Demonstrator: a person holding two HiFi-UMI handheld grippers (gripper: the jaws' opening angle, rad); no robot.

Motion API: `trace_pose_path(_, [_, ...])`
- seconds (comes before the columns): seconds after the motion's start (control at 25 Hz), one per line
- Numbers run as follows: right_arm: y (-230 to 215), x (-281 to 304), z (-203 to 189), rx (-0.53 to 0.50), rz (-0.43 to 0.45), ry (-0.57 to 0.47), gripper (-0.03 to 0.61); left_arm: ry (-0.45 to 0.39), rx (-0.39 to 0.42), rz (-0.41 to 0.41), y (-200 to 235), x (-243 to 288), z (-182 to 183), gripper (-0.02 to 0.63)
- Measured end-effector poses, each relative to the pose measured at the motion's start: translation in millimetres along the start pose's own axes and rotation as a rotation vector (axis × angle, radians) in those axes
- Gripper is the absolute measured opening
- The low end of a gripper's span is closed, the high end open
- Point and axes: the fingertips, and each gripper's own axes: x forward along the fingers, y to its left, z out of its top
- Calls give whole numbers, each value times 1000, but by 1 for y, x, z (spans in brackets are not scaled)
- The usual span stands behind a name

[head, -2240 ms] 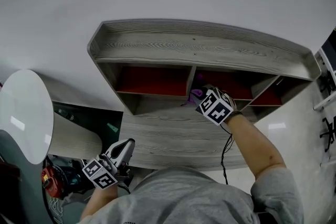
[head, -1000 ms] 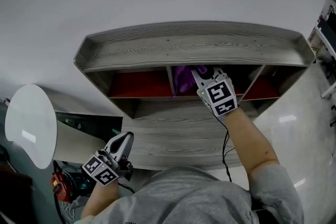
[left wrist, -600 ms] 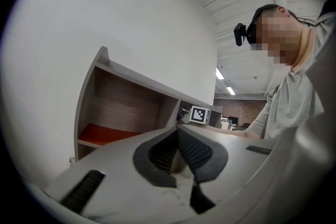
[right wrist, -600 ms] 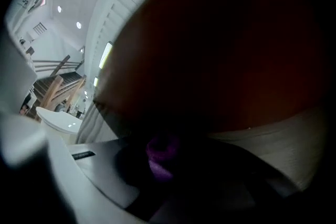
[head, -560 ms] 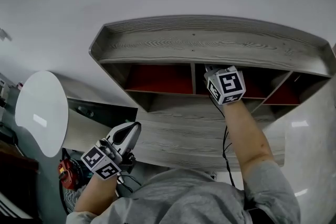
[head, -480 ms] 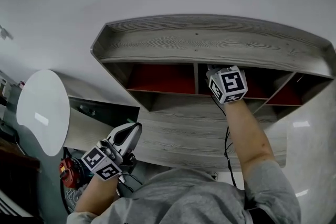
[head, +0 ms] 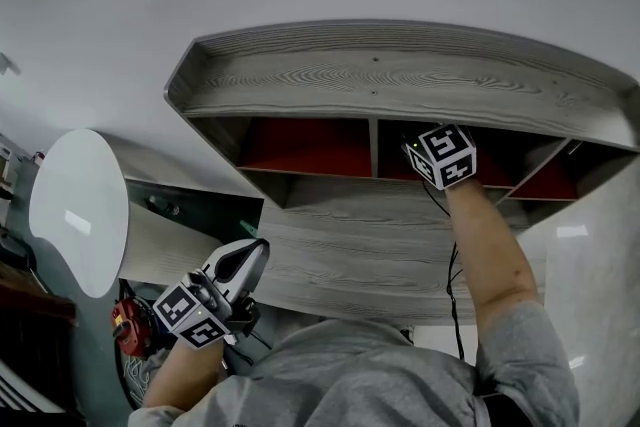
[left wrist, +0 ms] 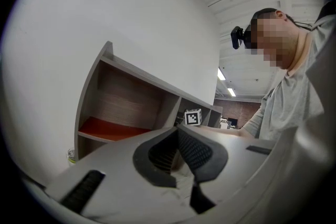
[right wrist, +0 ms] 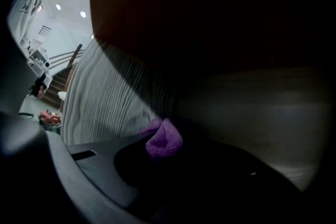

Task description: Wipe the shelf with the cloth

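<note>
White wall backs the shelf [head: 400, 80]. Right gripper [right wrist: 170, 151], fingers clamping the cloth [right wrist: 164, 138], is inside the middle compartment, apparently mid-wipe; next, sweep its floor. Left gripper [head: 245, 261] idles near-left, fingers together.

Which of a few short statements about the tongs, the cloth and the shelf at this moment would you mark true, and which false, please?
1. The right tongs grip a purple cloth. True.
2. The right tongs reach into the leftmost compartment of the shelf. False: they are in the middle compartment.
3. The left tongs are shut with nothing between them. True.
4. The left tongs rest on the shelf's top board. False: they are held low, apart from the shelf.
</note>
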Motion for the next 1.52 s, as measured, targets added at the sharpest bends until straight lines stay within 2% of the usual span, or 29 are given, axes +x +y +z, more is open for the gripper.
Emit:
trace_pose_path(0.12, [12,5,-52,-45,81,247,38,-2,-12,-12,-4,2,-3,35])
trace_pose_path(0.24, [21,7,-80,-181,149,478,38,-5,-21,-21,-7,5,-4,35])
trace_pose_path(0.32, [24,7,-88,-241,172,588,38,-4,-24,-30,-11,7,-4,35])
trace_pose_path(0.4, [24,7,-90,-245,178,629,37,-5,-22,-40,-15,8,-4,35])
trace_pose_path(0.44, [24,5,-88,-228,172,608,35,-7,-21,-45,-18,8,-5,35])
trace_pose_path(0.52, [25,-7,-63,-129,132,457,37,-14,-23,-53,-24,7,-5,35])
trace_pose_path(0.68, [30,-59,34,174,98,-39,40,-27,-36,-55,-27,4,-3,35])
trace_pose_path(0.76, [33,-80,68,271,109,-216,40,-35,-45,-54,-26,3,-3,35])
trace_pose_path(0.84, [37,-90,84,350,122,-306,40,-41,-52,-56,-28,3,-2,35])
trace_pose_path(0.96, [48,-87,89,437,154,-338,38,-44,-55,-64,-33,3,-3,35])
trace_pose_path(1.08, [57,-83,91,417,159,-328,40,-44,-56,-69,-35,3,-4,35])
trace_pose_path(1.2, [58,-80,87,324,177,-279,41,-46,-60,-65,-32,-1,-4,35])
trace_pose_path(1.28, [61,-76,76,250,198,-198,41,-48,-67,-62,-30,-2,-5,35])
trace_pose_path(1.4, [69,-65,25,146,224,39,40,-49,-84,-66,-29,-2,-9,35])
trace_pose_path(1.52, [84,-57,-42,-17,258,320,37,-47,-95,-75,-31,-1,-12,35])
